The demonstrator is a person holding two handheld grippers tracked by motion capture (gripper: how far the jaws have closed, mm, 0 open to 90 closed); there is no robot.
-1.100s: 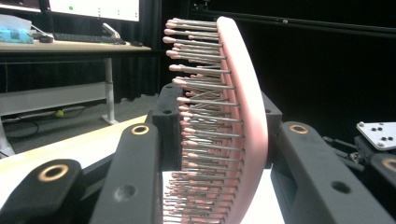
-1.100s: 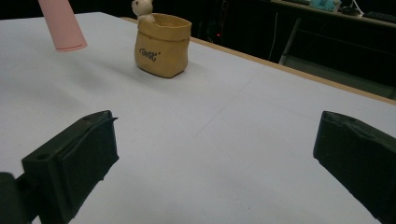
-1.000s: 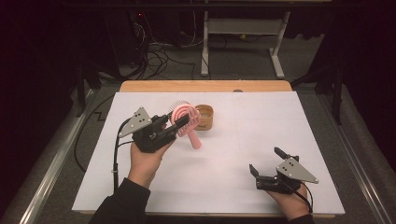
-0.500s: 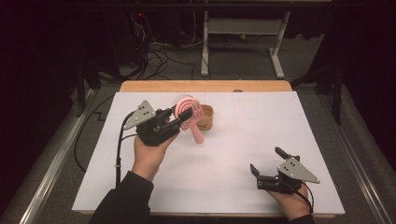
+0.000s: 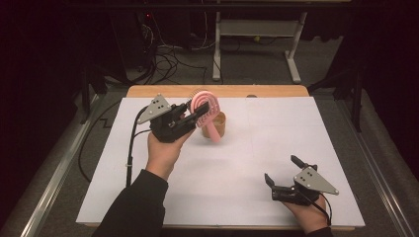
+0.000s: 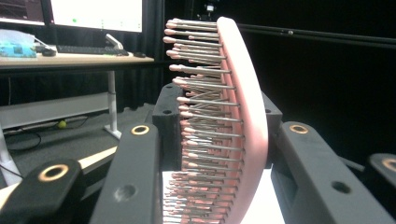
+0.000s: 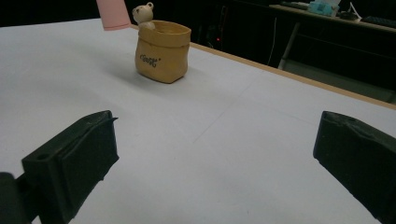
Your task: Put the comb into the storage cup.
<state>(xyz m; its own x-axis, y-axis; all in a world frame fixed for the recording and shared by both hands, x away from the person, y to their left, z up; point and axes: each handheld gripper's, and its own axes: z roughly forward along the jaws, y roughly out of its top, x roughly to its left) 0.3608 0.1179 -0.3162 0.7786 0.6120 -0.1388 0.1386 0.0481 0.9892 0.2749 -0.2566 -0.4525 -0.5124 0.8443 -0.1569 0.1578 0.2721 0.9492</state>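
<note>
Black fingers (image 6: 140, 154) of the left gripper (image 5: 193, 114) clamp the bristled head of a pink hairbrush (image 5: 206, 106), held in the air above the far-left part of the white counter (image 5: 237, 197) with its handle hanging down toward a small tan sack-shaped pot (image 5: 217, 126) directly beneath. The left gripper view shows the brush head standing on edge between the two jaws, its bristles facing one of them. At the near right, the right gripper (image 5: 281, 183) rests low on the counter in the person's hand, its fingers (image 7: 74, 163) spread wide with nothing between them. The step in hand appears to be standing the brush in the pot; done well, that would likely mean keeping the handle centred over the mouth and lowering it straight, clear of the little bear figure (image 7: 142, 14) at the rim. Counted: one hairbrush, one pot, one bear figure, two grippers.
</note>
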